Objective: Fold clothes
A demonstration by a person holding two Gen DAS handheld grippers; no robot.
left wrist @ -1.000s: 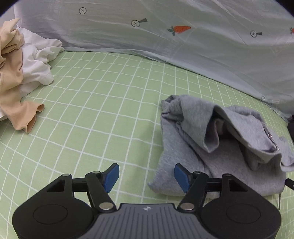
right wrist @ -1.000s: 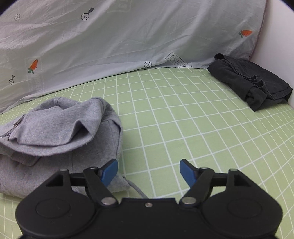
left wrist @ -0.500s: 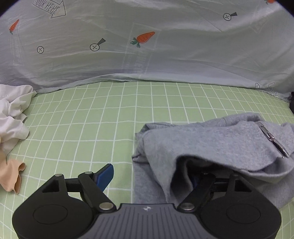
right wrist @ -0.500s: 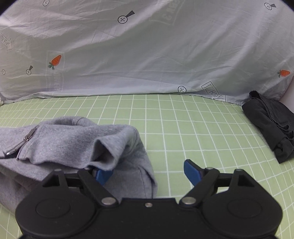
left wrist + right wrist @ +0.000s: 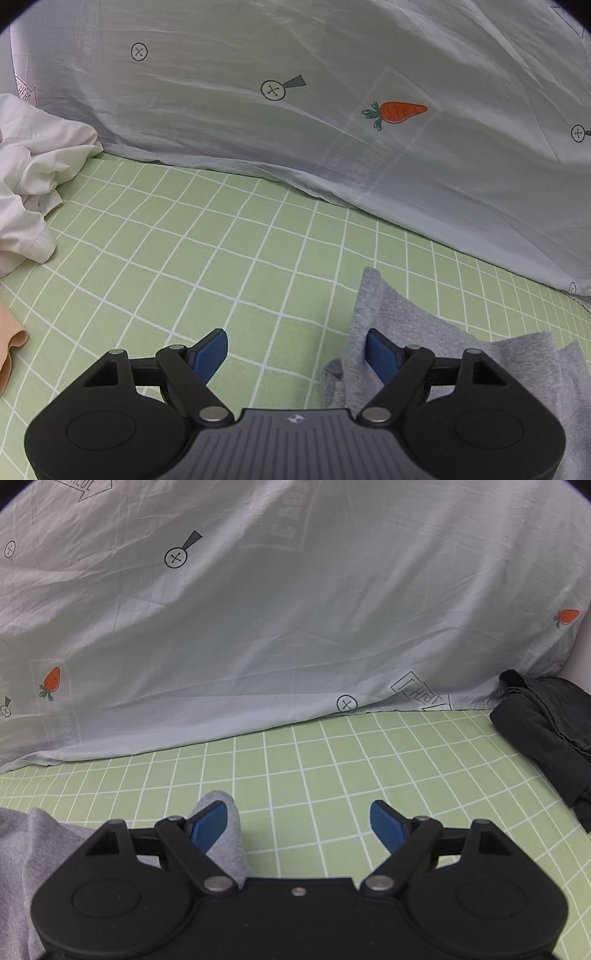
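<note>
A grey sweatshirt (image 5: 424, 325) lies crumpled on the green checked sheet (image 5: 229, 258), at the lower right of the left wrist view. My left gripper (image 5: 295, 352) is open, and the cloth's left edge stands just inside its right fingertip (image 5: 380, 354). In the right wrist view the same grey sweatshirt (image 5: 40, 845) fills the lower left. My right gripper (image 5: 299, 825) is open too, with a rounded fold of the cloth behind its left fingertip (image 5: 208, 825). Neither gripper has closed on the fabric.
A pale grey quilt (image 5: 332, 110) printed with carrots rises along the far side. White clothes (image 5: 33, 192) and a beige garment (image 5: 9, 347) lie at the left. A folded black garment (image 5: 546, 731) sits at the right, beside a white wall.
Both grippers have moved forward and lower over the sweatshirt; its bulk has slid out of view beneath and beside them. The quilt looms closer. Both pairs of jaws stay open.
</note>
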